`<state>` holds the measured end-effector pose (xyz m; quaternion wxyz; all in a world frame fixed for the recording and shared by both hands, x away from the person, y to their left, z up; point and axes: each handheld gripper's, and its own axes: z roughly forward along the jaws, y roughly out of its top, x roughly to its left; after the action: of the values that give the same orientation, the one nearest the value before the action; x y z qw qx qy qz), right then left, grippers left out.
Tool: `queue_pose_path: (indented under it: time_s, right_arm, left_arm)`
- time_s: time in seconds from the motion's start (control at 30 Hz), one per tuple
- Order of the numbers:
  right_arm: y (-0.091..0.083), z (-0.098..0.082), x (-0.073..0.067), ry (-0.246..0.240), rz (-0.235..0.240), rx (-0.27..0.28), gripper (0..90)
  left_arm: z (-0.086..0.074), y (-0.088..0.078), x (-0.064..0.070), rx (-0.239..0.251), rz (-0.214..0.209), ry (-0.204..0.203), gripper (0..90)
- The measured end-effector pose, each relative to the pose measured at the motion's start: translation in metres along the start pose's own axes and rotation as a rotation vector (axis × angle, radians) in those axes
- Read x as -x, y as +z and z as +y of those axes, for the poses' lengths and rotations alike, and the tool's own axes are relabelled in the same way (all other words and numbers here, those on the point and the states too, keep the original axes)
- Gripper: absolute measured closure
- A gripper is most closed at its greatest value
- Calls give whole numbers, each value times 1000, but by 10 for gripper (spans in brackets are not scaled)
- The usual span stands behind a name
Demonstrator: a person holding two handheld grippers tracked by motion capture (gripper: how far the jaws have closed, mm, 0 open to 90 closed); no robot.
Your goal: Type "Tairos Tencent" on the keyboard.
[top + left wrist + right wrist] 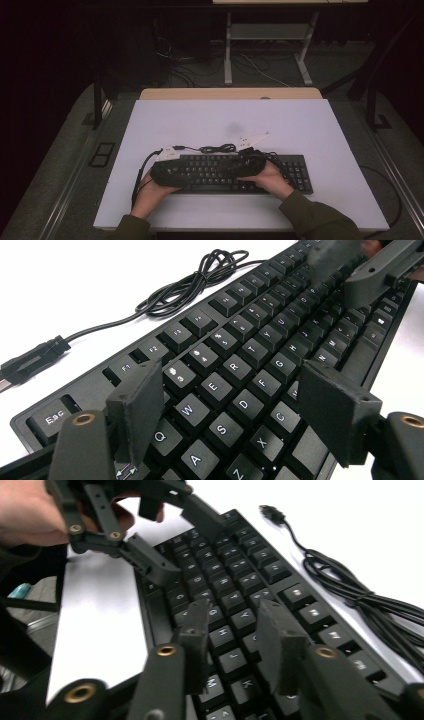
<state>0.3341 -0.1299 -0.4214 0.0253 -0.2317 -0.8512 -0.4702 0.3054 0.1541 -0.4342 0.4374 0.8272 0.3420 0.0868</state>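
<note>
from the high view, the flat black plastic computer keyboard [235, 173] lies along the near half of the white worktop [310, 125], its thin black cable [216, 148] bunched just behind it. both hands hover over its left and middle keys, the left tongs [167, 172] and the right tongs [252, 161] low above the caps. no box, tray or bin sits on the worktop, so nothing is contained anywhere.

in the left gripper view, the left tongs [232, 405] stand released, jaws spread wide over the letter rows with no key between their pads. i'd worry that a dip here would mash several keys at once or pry a cap loose.

in the right gripper view, the right tongs [232, 640] are narrowed but not clenched, a gap open above the middle keys and grasping nothing. the cable [360, 600] coil lies close on the far side; a snag there could drag the keyboard [235, 595] askew.
</note>
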Motion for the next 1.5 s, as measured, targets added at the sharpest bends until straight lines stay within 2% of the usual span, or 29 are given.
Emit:
queue_pose_path:
  time_s: [0.43,0.63,1.07,1.5]
  right_arm:
    - [7,-1,-10,-40,35,-36,891]
    - [11,-2,-11,-58,27,-66,895]
    - [21,-6,-14,-65,7,-136,895]
    - [25,-8,-15,-67,4,-156,895]
  left_arm:
    - [0,-1,0,7,2,-1,236]
    - [0,-1,0,11,7,0,236]
    - [0,-1,1,11,9,3,236]
    - [0,-2,1,12,10,5,237]
